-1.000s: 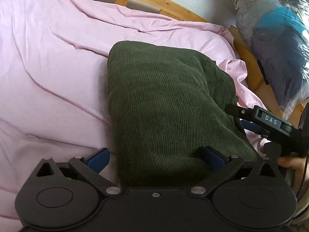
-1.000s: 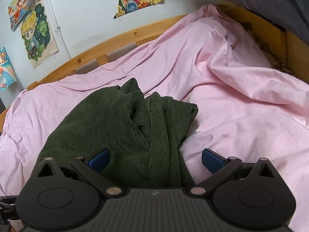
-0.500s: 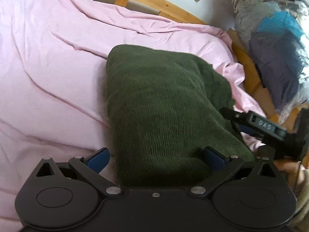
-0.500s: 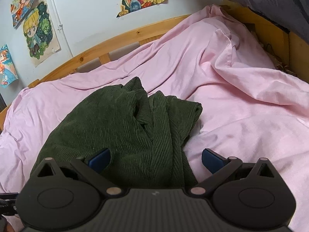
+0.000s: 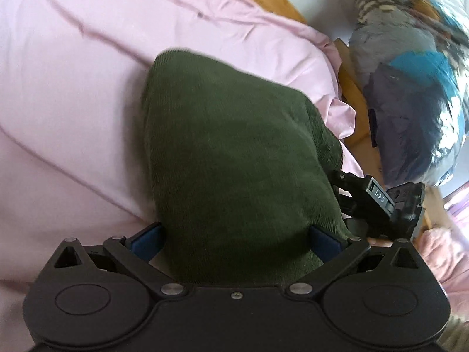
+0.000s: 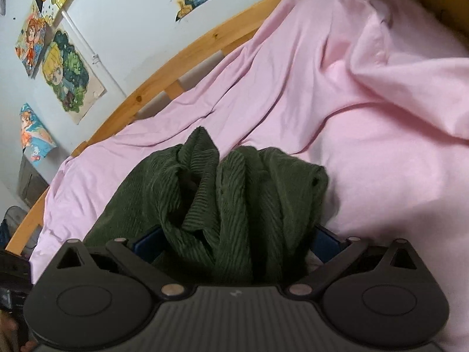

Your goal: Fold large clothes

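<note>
A dark green corduroy garment [image 5: 228, 146], folded into a thick bundle, lies on the pink bed sheet [image 5: 64, 94]. My left gripper [image 5: 234, 234] stands open, with the bundle's near end filling the gap between its blue pads [image 5: 146, 236]. In the right wrist view the same garment [image 6: 222, 193] shows bunched, ribbed folds. My right gripper [image 6: 234, 237] is also open, its fingers straddling that end of the cloth. The right gripper's body [image 5: 378, 202] shows at the bundle's right side in the left wrist view, with a hand behind it.
A wooden bed frame [image 6: 187, 58] rims the mattress. Posters [image 6: 67, 79] hang on the wall behind it. A plastic bag of clothes [image 5: 410, 88] bulges beyond the bed's right edge. The pink sheet [image 6: 381, 146] is rumpled to the right.
Both grippers have pushed further in around the green bundle, which now bulges up between their fingers and looks more bunched. The jaws' width has not changed.
</note>
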The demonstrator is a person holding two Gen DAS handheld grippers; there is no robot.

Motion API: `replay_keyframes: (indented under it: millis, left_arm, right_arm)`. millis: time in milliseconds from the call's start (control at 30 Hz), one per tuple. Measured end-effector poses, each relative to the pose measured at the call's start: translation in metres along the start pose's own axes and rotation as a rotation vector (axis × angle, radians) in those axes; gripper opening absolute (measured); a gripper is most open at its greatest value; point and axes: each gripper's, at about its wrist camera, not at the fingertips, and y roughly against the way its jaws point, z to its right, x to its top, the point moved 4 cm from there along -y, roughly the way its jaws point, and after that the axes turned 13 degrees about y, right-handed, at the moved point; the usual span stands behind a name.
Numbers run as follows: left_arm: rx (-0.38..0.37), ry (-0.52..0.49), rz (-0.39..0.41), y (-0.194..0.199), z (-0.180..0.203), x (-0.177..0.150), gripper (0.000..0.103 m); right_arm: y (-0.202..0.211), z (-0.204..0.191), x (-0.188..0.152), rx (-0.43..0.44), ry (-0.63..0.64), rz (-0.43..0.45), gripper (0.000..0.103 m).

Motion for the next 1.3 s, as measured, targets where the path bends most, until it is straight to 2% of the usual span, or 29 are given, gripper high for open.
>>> replay_keyframes:
  millis: [100, 167, 233, 267, 333, 367, 400, 433, 500, 600, 733, 933, 1067, 1167, 1300]
  left_arm:
    - [-0.021, 0.057, -0.034, -0.008, -0.006, -0.003, 0.102]
    - [-0.009, 0.054, -0.034, -0.01, -0.005, -0.005, 0.102]
    - [0.015, 0.034, -0.036, -0.01, 0.001, -0.006, 0.102]
    - [0.021, 0.029, -0.032, -0.01, 0.004, -0.006, 0.099]
    - [0.022, 0.005, -0.005, -0.005, 0.012, -0.007, 0.092]
    - [0.027, -0.005, 0.006, -0.002, 0.016, -0.008, 0.088]
    - [0.029, -0.009, 0.014, 0.0, 0.019, -0.008, 0.086]
    - [0.026, -0.006, 0.022, 0.003, 0.021, -0.007, 0.083]
    - [0.008, -0.004, 0.031, 0.011, 0.025, -0.005, 0.08]
    - [-0.011, -0.023, 0.038, 0.03, 0.03, 0.0, 0.078]
    - [0.008, -0.046, 0.102, 0.066, 0.033, 0.028, 0.078]
    - [0.161, -0.1, 0.21, 0.125, 0.012, 0.092, 0.079]
    - [0.251, -0.054, 0.228, 0.14, -0.023, 0.121, 0.081]
    - [0.322, 0.0, 0.208, 0.123, -0.052, 0.121, 0.085]
    - [0.321, -0.036, 0.271, 0.126, -0.052, 0.105, 0.09]
  right_arm:
    - [-0.003, -0.004, 0.002, 0.013, 0.014, -0.017, 0.103]
    - [-0.004, -0.007, 0.002, -0.003, 0.017, -0.018, 0.1]
    - [-0.004, -0.009, 0.002, -0.023, 0.023, -0.022, 0.088]
    - [-0.003, -0.011, 0.002, -0.031, 0.03, -0.024, 0.083]
    - [0.002, -0.017, 0.004, -0.052, 0.045, -0.017, 0.065]
    - [0.006, -0.021, 0.005, -0.061, 0.053, -0.013, 0.06]
    - [0.011, -0.026, 0.007, -0.064, 0.059, -0.007, 0.051]
    - [0.015, -0.029, 0.009, -0.06, 0.065, -0.003, 0.047]
    - [0.024, -0.041, 0.015, -0.059, 0.092, 0.013, 0.044]
    - [0.032, -0.064, 0.03, -0.04, 0.136, 0.051, 0.043]
    - [0.021, -0.095, 0.057, 0.004, 0.156, 0.097, 0.043]
    - [-0.065, -0.137, 0.083, 0.115, 0.085, 0.135, 0.044]
    - [-0.127, -0.156, 0.087, 0.137, 0.06, 0.094, 0.045]
    - [-0.162, -0.154, 0.072, 0.079, 0.05, 0.012, 0.049]
    - [-0.161, -0.149, 0.064, 0.078, 0.077, 0.009, 0.064]
